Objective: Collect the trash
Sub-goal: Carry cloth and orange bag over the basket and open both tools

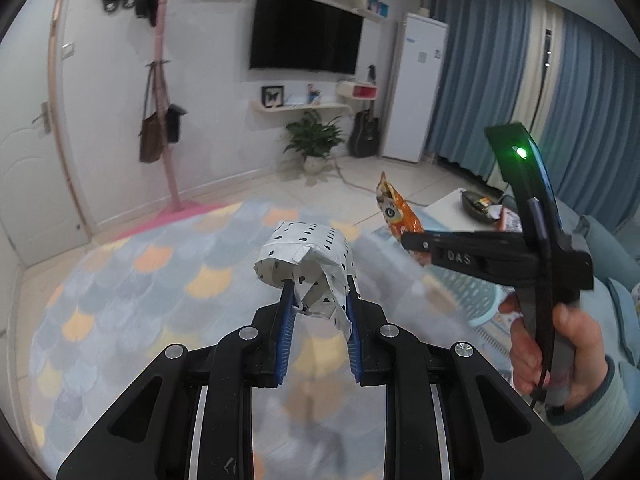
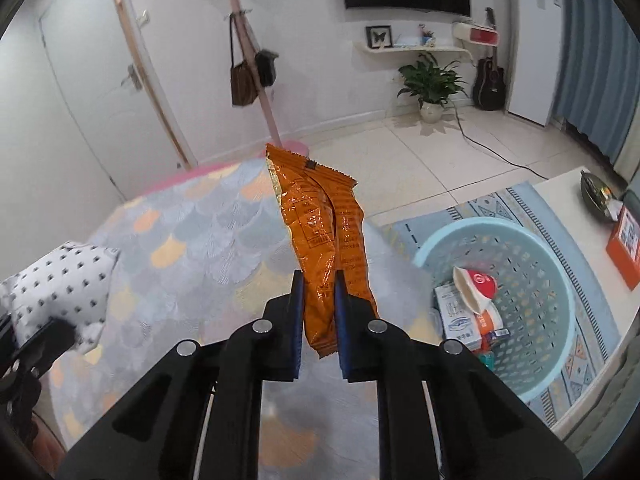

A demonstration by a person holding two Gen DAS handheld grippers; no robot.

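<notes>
My left gripper is shut on a crumpled white paper box with black dots, held up above the rug; the box also shows at the left edge of the right wrist view. My right gripper is shut on an orange snack wrapper, held upright; the wrapper also shows in the left wrist view, right of the box. A light blue perforated basket stands on the floor to the lower right, holding a red-and-white paper cup and a white carton.
A scale-patterned rug lies below both grippers. A white low table with a dark dish and an orange box stands right of the basket. A pink coat stand, potted plant, guitar and cable stand by the far wall.
</notes>
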